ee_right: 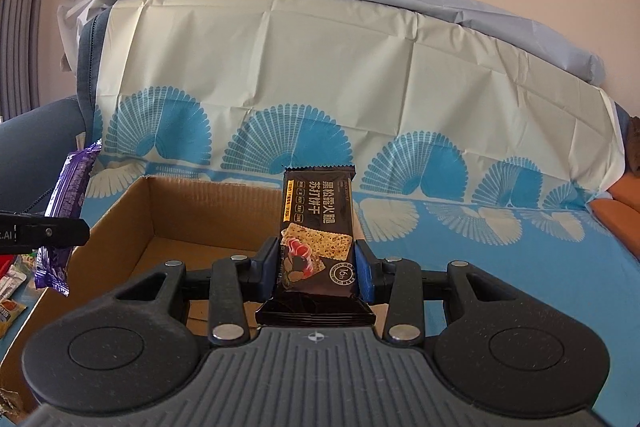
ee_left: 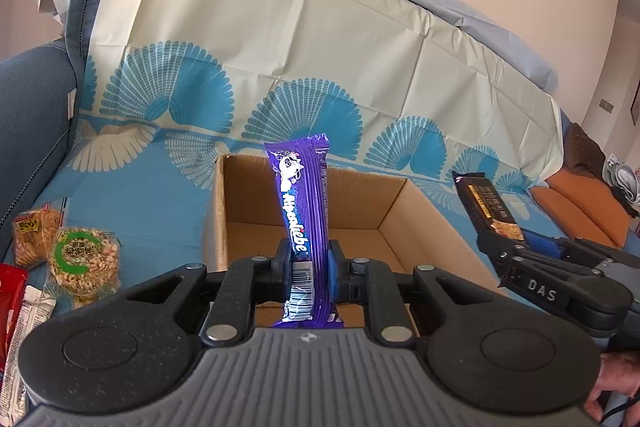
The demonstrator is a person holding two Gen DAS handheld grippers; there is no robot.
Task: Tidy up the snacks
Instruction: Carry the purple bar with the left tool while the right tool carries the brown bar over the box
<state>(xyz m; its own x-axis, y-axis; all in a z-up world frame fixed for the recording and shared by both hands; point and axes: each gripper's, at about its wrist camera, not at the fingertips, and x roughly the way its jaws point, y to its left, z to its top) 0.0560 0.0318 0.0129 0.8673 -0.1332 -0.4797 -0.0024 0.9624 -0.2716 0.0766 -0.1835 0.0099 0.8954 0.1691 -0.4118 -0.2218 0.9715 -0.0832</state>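
Clamped upright in the left gripper [ee_left: 310, 261], a glossy purple snack bar [ee_left: 303, 211] with white lettering and a barcode near its lower end rises over an open cardboard box [ee_left: 420, 223]. Its narrow jaws pinch the wrapper low down. Alongside, the right gripper [ee_right: 317, 263] squeezes a black cracker pack [ee_right: 318, 223] printed with gold text, also upright above the box's right edge. Both hang over a blue fan-patterned sheet [ee_left: 280, 39]; noodle packets [ee_left: 82, 259] lie at left.
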